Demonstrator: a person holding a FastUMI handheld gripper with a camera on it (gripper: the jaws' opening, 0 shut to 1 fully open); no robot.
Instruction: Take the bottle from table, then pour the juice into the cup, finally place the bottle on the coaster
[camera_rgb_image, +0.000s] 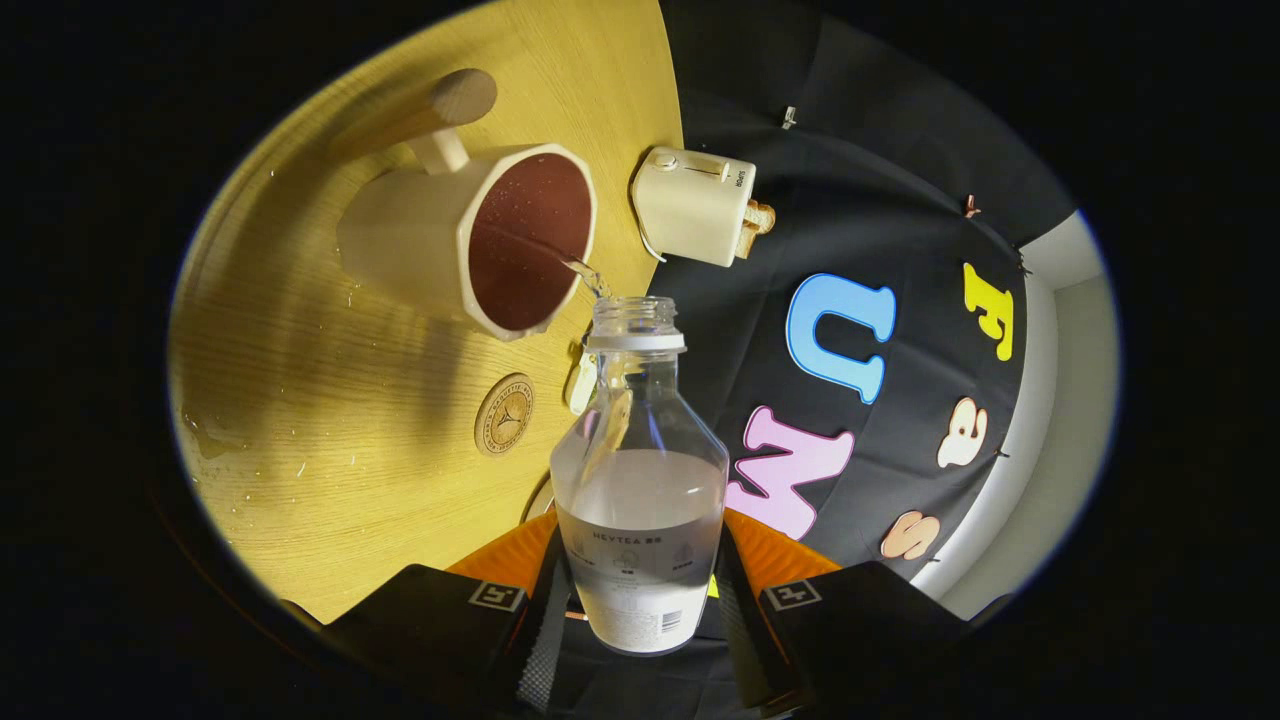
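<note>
My gripper (640, 600) is shut on a clear uncapped bottle (640, 480), both fingers pressing its lower body. The whole view is rolled, so the bottle is tipped toward the cup. A thin clear stream (588, 274) leaves the bottle's mouth and runs into the cup (500, 240), a cream mug with a dark reddish inside and a wooden-knobbed handle, just beyond the bottle's neck. Some liquid remains in the bottle. The round wooden coaster (504, 414) lies on the table beside the bottle, nearer to me than the cup.
The wooden table (330, 400) bears a few droplets and a small wet patch (205, 435). A cream toaster (695, 205) with bread in it stands at the table's edge beyond the cup. A small white object (581, 385) lies behind the bottle's shoulder.
</note>
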